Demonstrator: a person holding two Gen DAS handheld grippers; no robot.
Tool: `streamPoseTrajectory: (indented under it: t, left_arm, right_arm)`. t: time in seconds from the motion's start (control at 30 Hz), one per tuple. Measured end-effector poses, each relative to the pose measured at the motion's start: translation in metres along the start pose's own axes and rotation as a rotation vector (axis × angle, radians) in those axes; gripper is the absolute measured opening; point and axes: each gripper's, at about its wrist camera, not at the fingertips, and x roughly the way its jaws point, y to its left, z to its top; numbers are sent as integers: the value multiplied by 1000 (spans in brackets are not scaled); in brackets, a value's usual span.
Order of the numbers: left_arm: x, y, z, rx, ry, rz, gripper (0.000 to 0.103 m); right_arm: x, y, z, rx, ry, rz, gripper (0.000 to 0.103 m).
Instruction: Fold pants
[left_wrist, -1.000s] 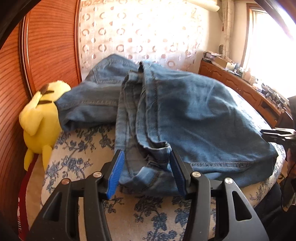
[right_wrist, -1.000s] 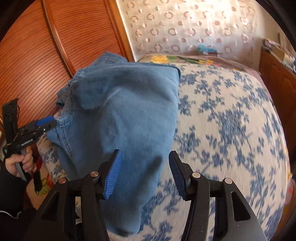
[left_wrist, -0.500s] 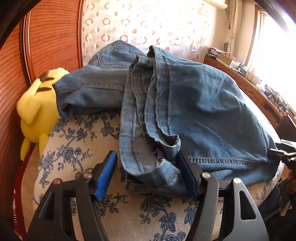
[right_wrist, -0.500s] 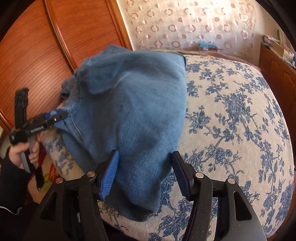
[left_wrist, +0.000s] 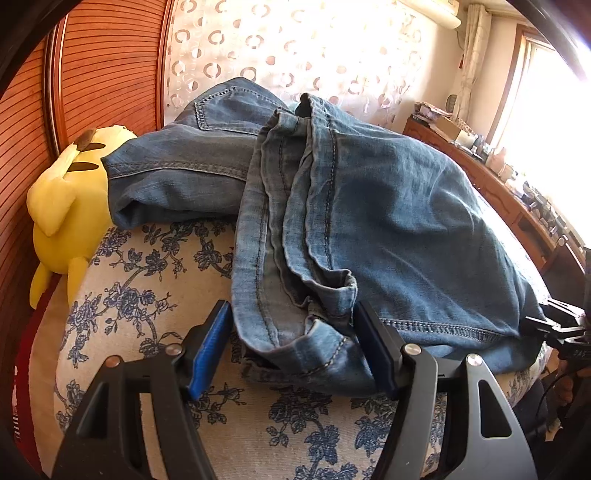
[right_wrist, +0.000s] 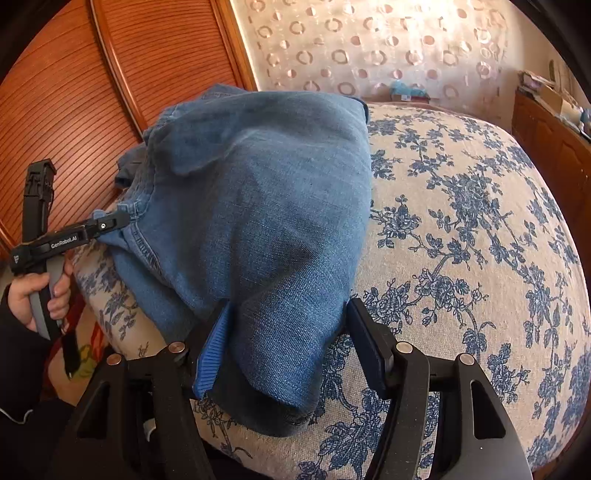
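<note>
One pair of blue denim pants (left_wrist: 388, 206) is laid, folded over, on the bed (left_wrist: 155, 266), which is covered with a blue floral spread. Two grippers are seen, one in each hand. The left gripper (left_wrist: 295, 350) is positioned at the bunched hem ends of the legs; its jaws have just been opening, and the hems lie between them. The right-hand pad touches the cloth while the left-hand pad stands clear of it, so the cloth is released. The right gripper (right_wrist: 284, 339) is positioned at the opposite folded end; its jaws have just been opening as well. The fold lies between its two blue pads (right_wrist: 212, 350) and is touched by them; whether it is pressed or merely bracketed cannot be told. One hand (right_wrist: 35, 291), in a dark sleeve, is seen gripping the left gripper's handle. One yellow plush toy (left_wrist: 70, 206) is lodged between the bed's edge and the wooden panel (left_wrist: 103, 74), touching the pants' waistband end.
</note>
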Motion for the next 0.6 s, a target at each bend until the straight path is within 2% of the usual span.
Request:
streamPoseTrajectory:
  t: [0.17, 0.37, 0.43, 0.47, 0.5, 0.6]
  left_arm:
    - [-8, -1, 2, -12, -35, -22, 68]
    - [7, -2, 0, -8, 19, 3, 68]
    - [8, -5, 0, -2, 19, 3, 68]
    - [8, -6, 0, 0, 19, 6, 68]
    - [8, -8, 0, 4, 20, 8, 63]
    - [9, -16, 1, 42, 30, 19, 50]
  right_arm:
    - [0, 0, -1, -1, -7, -3, 64]
    - [0, 0, -2, 5, -21, -4, 64]
    - [-1, 1, -4, 5, -23, 6, 57]
    - [-1, 1, -4, 9, -21, 23, 47]
    - [-2, 0, -4, 18, -20, 42, 34]
    - [-4, 0, -2, 31, -24, 79, 19]
